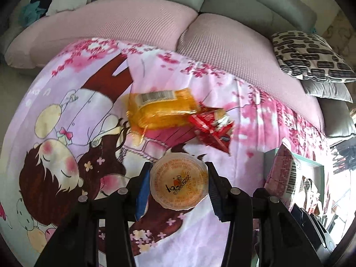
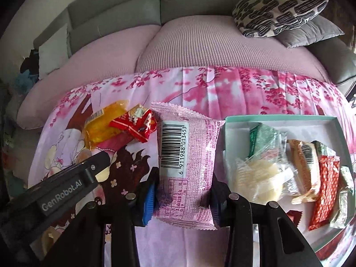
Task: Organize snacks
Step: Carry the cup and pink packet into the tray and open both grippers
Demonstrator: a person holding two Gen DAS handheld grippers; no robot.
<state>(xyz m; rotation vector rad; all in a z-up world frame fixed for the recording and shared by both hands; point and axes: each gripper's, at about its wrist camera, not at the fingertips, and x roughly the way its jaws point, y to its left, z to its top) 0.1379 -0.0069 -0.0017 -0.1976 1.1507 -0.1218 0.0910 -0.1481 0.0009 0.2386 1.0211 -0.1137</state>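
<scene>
While clamped, pink packet point(image 2: 185, 169) between right gripper point(image 2: 182, 197) pads

Your left gripper point(image 1: 179, 184) clamps the jelly cup point(image 1: 179, 181) | beyond the cup: yellow packet point(image 1: 160, 109), red packet point(image 1: 211, 126) touching it (blurred) | cup's right: pink wrapper point(image 1: 281, 173)

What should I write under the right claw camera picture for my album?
Right claw gripping a pink snack packet beside the box of sorted snacks.
</scene>
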